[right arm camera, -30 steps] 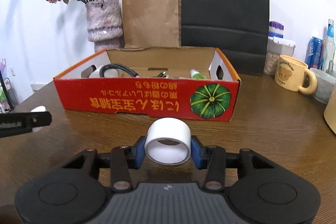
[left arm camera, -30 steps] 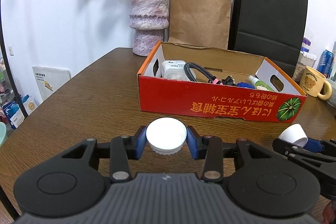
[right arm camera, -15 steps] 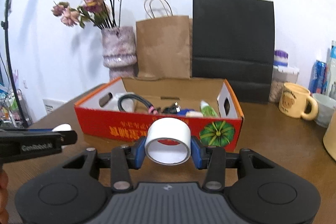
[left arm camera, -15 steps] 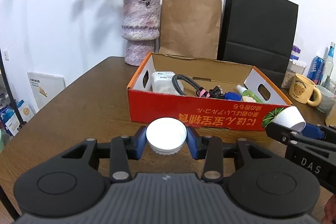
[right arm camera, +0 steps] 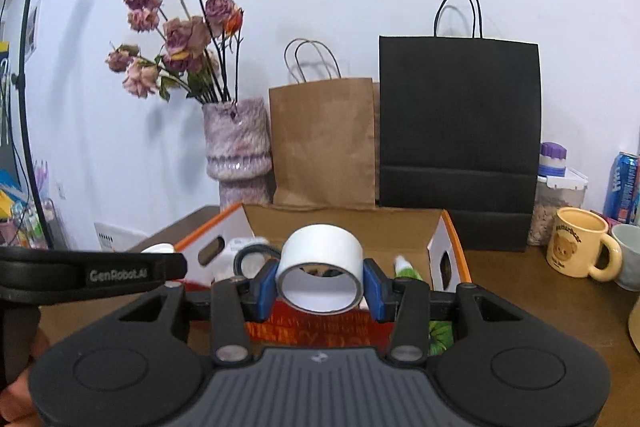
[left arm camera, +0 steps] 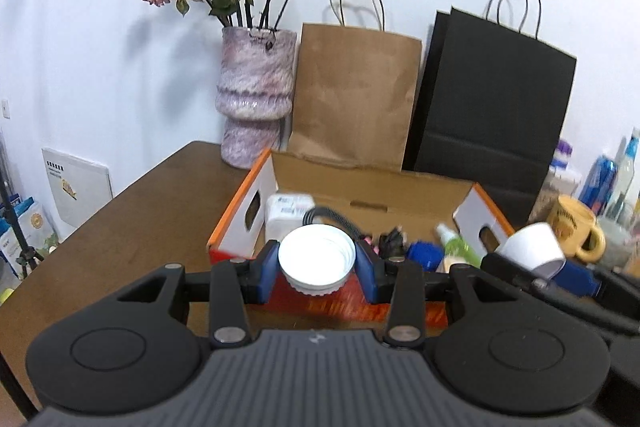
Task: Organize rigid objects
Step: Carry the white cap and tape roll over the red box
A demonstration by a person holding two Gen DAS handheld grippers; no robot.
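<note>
Right wrist view: "GenRobot.AI" marks the left tongs (right arm camera: 160,250), clamped on a white cap (left arm camera: 317,259); right tongs (right arm camera: 319,285) clamp white tape (right arm camera: 320,269).

Matt cardboard box (left arm camera: 376,195), ribbed plastic cap (left arm camera: 317,259), glossy wooden table (left arm camera: 132,227).

We see a brown wooden table (left arm camera: 132,227) against a white wall. On it stands an open red cardboard box (right arm camera: 448,247), with a purple vase (left arm camera: 256,99), a brown paper bag (left arm camera: 352,95) and a black paper bag (right arm camera: 460,139) behind it. A yellow mug (right arm camera: 576,247) sits to the right, near a blue can (right arm camera: 620,183).
</note>
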